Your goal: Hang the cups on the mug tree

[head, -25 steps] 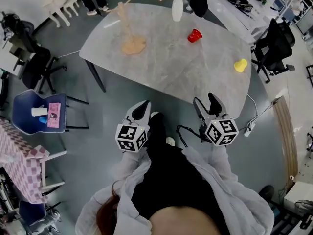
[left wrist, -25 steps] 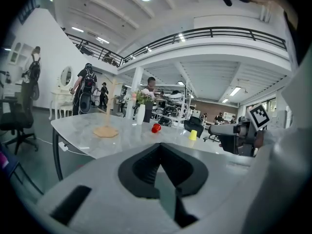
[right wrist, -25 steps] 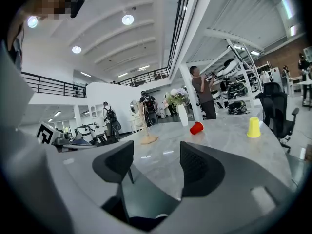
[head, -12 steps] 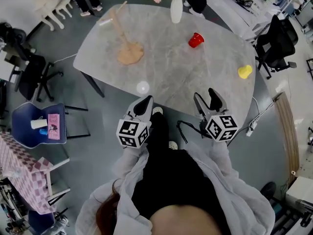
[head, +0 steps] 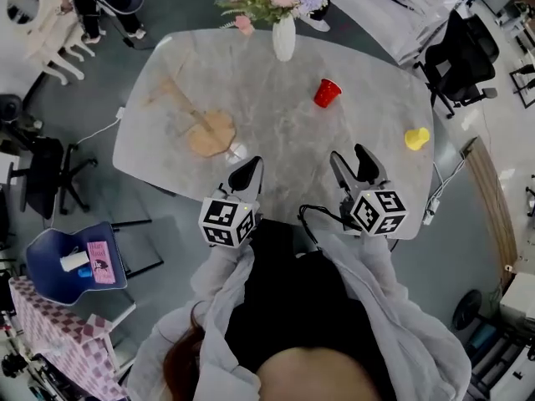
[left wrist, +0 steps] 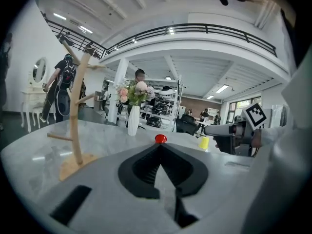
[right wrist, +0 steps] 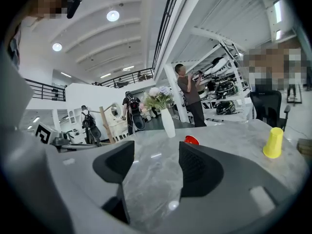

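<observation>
Facing two cups not yet hung, I read this as the very start of the job. The red cup (head: 328, 93) sits out on the table (head: 284, 144) ahead of my right side, and the yellow cup (head: 416, 138) is near the table's right edge. Both are well apart from the wooden mug tree (head: 203, 129), which stands upright on its round base at the left with bare branches. A vase of flowers (head: 283, 33) stands at the far edge. My right hand-held gripper (head: 352, 160) hangs over the near edge, jaws wide apart with nothing between them. My left hand-held gripper (head: 249, 170) has its jaws together, empty, nearer the tree. Next, I judge, the right one must reach a cup, likely the red one ahead of it, and close on its wall firmly enough to carry it across to a branch.
</observation>
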Tool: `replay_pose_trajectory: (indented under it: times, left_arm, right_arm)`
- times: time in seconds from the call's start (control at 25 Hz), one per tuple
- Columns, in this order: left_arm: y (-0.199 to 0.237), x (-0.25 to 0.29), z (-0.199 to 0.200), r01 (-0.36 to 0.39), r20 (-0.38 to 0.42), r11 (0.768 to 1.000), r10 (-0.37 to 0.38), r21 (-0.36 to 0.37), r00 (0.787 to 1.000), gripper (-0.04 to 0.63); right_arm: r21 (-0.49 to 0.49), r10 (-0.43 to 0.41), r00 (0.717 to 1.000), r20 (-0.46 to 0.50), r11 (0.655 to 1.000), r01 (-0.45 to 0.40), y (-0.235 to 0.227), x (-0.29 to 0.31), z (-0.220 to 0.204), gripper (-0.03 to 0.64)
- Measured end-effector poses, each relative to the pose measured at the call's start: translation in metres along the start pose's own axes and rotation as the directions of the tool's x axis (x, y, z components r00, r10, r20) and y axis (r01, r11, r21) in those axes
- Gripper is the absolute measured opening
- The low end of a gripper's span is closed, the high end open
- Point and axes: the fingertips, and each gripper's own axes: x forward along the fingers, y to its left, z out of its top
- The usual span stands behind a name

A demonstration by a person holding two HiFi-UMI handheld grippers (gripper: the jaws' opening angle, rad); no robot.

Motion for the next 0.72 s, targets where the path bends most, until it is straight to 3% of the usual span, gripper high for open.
replay_pose_trajectory:
  times: [0.28,0.48,0.72]
  left_arm:
    - [0.034,0.056,0.014,0.092,-0.041,0.996,-0.092,0.005,0.995,0.0]
    - [0.045,0.104,0.013,0.145,-0.077,0.989,-0.144,0.009,0.987,-0.001]
    - [0.059,0.141,0.003,0.161,-0.11,0.987,-0.161,-0.01,0.981,0.0]
  right_arm:
    - [0.059,-0.13,0.991,-0.001,0.99,0.13,-0.021,0.047,0.008,0.285]
    - [0.109,-0.217,0.975,-0.052,0.969,0.221,-0.05,0.082,0.002,0.288]
    - [0.153,-0.3,0.948,-0.106,0.937,0.314,-0.081,0.126,-0.008,0.288]
